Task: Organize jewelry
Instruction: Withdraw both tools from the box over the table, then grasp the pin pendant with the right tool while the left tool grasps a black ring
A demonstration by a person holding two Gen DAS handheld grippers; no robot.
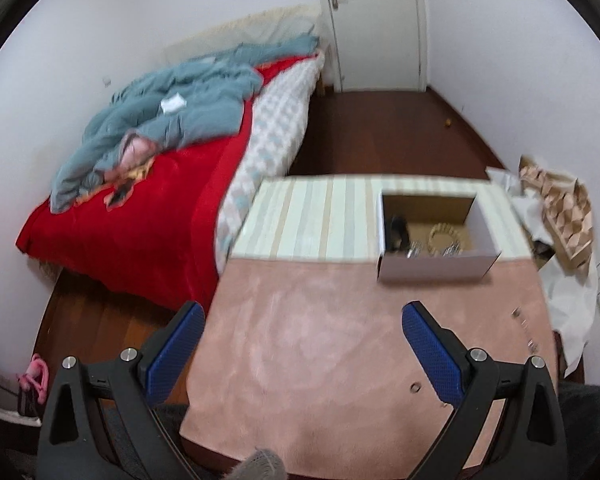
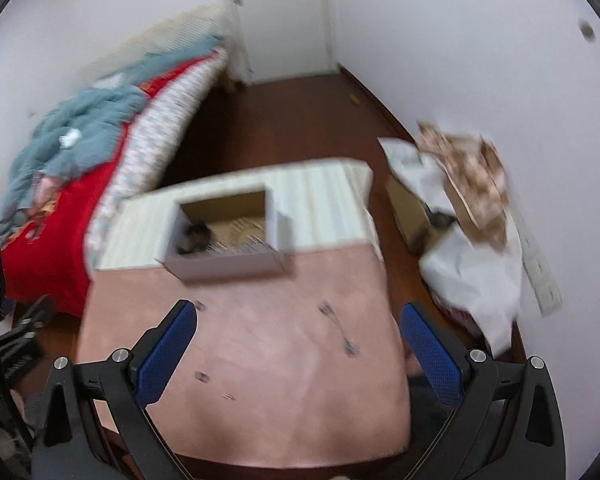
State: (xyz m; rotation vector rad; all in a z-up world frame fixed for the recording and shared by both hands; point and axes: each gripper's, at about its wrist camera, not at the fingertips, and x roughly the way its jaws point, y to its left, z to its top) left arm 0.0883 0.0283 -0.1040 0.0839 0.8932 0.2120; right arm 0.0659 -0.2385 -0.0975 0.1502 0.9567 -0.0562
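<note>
Left wrist view first: on your far left there's the bed with the red blanket (image 1: 140, 216), then your left gripper (image 1: 300, 344) hanging over the pink fuzzy cloth (image 1: 300, 320) with its jaws spread wide and nothing in them. A small ring (image 1: 415, 387) sits just inside the right finger, and farther right a thin chain with little silver pieces (image 1: 525, 330) trails close to the cloth's right edge. The open white cardboard box (image 1: 436, 266) sits up at the seam with the striped cloth (image 1: 308, 216), already holding a beaded bracelet (image 1: 446, 236) and some shiny bits. In the right wrist view your right gripper (image 2: 300, 344) is wide open and empty too, with small pieces (image 2: 201, 376) and the chain (image 2: 340, 328) scattered on the pink nap, though it's blurry. Heads up: I'd guess tiny stuff could sink into that pile and slip the pads, and a sloppy drag could flick the chain off the right edge onto the dark floor. Plenty of open cloth in the middle; the right side's crowded by crumpled white paper (image 2: 472, 272).
</note>
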